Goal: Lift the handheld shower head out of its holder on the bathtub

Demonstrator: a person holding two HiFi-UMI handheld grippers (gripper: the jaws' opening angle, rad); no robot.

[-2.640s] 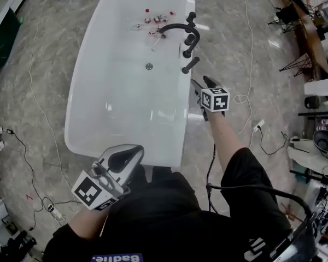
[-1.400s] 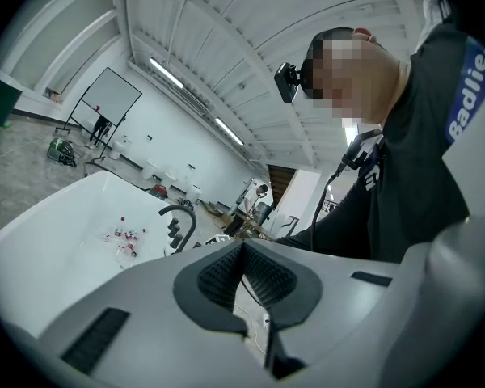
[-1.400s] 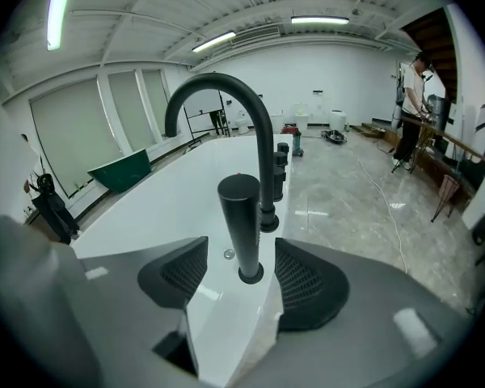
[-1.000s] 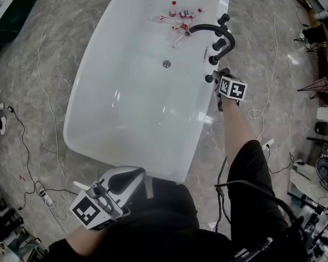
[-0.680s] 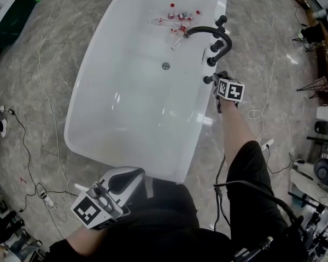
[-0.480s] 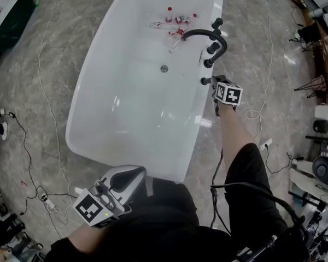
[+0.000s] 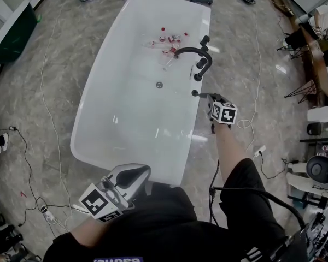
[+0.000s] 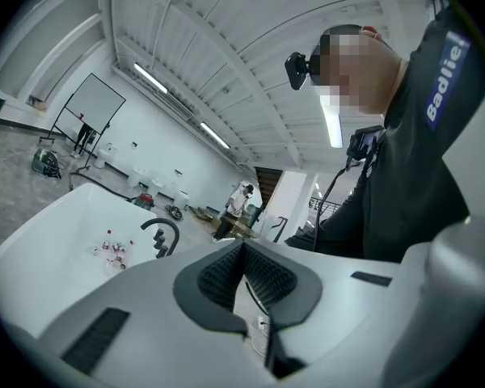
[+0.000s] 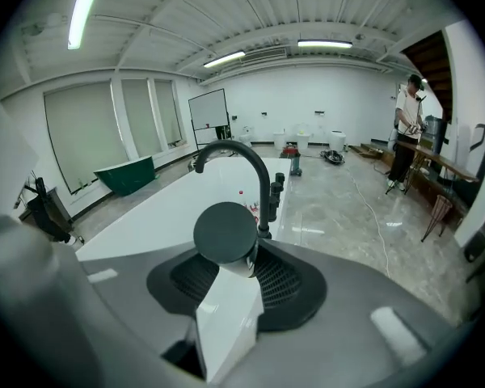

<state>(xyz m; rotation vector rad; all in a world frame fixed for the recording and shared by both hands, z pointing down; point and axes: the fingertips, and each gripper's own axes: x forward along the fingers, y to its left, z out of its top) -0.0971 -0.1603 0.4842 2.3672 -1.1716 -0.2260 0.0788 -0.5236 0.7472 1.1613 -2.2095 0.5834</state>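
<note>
Right gripper view: right claw gripping the shower head. Its jaws have just been closing, and the dark ribbed pads now sit on either side of the round dark end. That end faces the camera square on, so the shower head's long axis runs straight along the claw's own pointing line, not across it. The black curved spout stands just beyond, with the white tub stretching off to its left.

Head view: right claw at the tub's right rim, just below the row of black fittings. The shower head pokes out of it as a short dark rod aimed in over the tub. The claw tilts down toward the rim. The holder itself can't be made out, so I can't say if the rod has cleared it.

Left claw is held close to the person's body at the tub's near end, well apart from the fittings. In the left gripper view the left claw has its pads closed together with nothing between them.

Judgement: the right hand owns this job. Since the rod lies in line with the claw, it should come out by rising up and back from the rim, not by swinging sideways toward the spout.
</note>
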